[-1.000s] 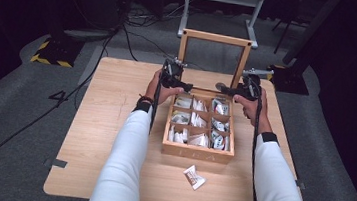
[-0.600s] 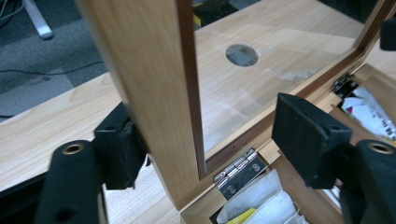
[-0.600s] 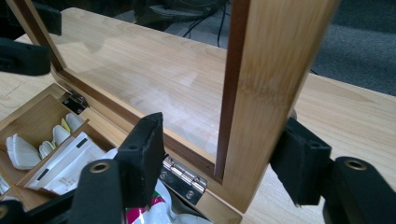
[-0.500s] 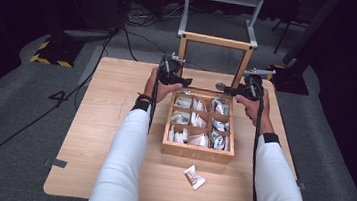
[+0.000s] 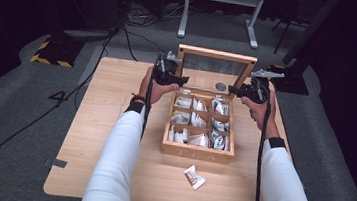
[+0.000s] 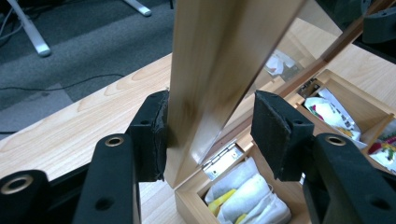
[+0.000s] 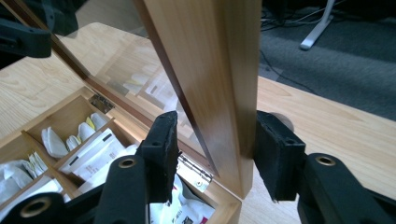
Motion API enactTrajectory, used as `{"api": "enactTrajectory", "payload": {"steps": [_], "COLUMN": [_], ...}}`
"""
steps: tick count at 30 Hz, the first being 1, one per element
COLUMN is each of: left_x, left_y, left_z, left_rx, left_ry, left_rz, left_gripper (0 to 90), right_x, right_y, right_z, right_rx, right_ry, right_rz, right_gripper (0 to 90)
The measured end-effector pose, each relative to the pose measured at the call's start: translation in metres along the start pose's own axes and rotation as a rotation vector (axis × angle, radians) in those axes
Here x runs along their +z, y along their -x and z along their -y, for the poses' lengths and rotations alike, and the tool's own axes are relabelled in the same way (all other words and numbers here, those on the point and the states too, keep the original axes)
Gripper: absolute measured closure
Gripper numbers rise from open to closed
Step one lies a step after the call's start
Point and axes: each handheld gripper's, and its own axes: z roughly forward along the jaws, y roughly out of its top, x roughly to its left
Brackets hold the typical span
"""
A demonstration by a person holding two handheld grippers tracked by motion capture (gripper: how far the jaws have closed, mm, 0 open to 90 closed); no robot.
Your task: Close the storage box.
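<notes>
A wooden tea box (image 5: 197, 155) stands open on the table, its compartments holding tea bags (image 5: 192, 118). Its glass-paned lid (image 5: 216, 54) stands raised at the back. My left gripper (image 5: 171, 77) (image 6: 208, 135) straddles the lid's left side rail (image 6: 205, 70); its jaws have just been closing, one pad on the wood and the other a little off it. My right gripper (image 5: 240, 91) (image 7: 217, 149) straddles the right side rail (image 7: 233, 84). Its jaws have also been closing, with one pad against the rail's outer face and a gap at the glass side.
A single wrapped tea bag (image 5: 193, 176) lies on the wooden table (image 5: 108, 123) in front of the box. Dark floor with cables and a white stand's legs (image 5: 220, 14) lies beyond the far edge.
The lid's top edge has swung toward the person and looks shorter from above. Both grippers stayed at its side rails and their jaws have narrowed around them.
</notes>
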Motion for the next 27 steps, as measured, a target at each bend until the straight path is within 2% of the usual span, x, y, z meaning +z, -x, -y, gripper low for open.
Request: {"api": "enactTrajectory", "payload": {"steps": [3,7,11,15,18,24,27], "left_x": [-0.008,-0.020,-0.033,-0.042,-0.048,-0.057,-0.061], "left_y": [0.002,0.007,0.011,0.014,0.018,0.022,0.026], "left_z": [0.002,0.003,0.002,0.001,0.000,0.001,0.004], "left_rx": [0.001,0.022,0.045,0.054,0.083,0.100,0.146], "left_ry": [0.028,0.050,0.081,0.084,0.074,0.089,0.084], "left_rz": [0.008,0.010,0.023,0.034,0.027,0.038,0.025], "left_gripper": [48.2,50.4,51.1,52.0,53.3,53.3,54.9], "right_x": [-0.005,-0.011,-0.020,-0.028,-0.034,-0.040,-0.044], "right_y": [-0.005,-0.006,-0.010,-0.014,-0.014,-0.018,-0.023], "right_z": [0.003,0.004,0.003,0.004,0.005,0.004,0.003], "right_rx": [-0.024,-0.027,-0.053,-0.071,-0.066,-0.101,-0.121], "right_ry": [0.009,0.008,0.023,0.043,0.051,0.033,0.025], "right_rz": [0.023,0.010,0.005,0.009,-0.005,0.006,0.010], "right_gripper": [54.8,55.5,55.1,55.1,55.1,56.6,56.5]}}
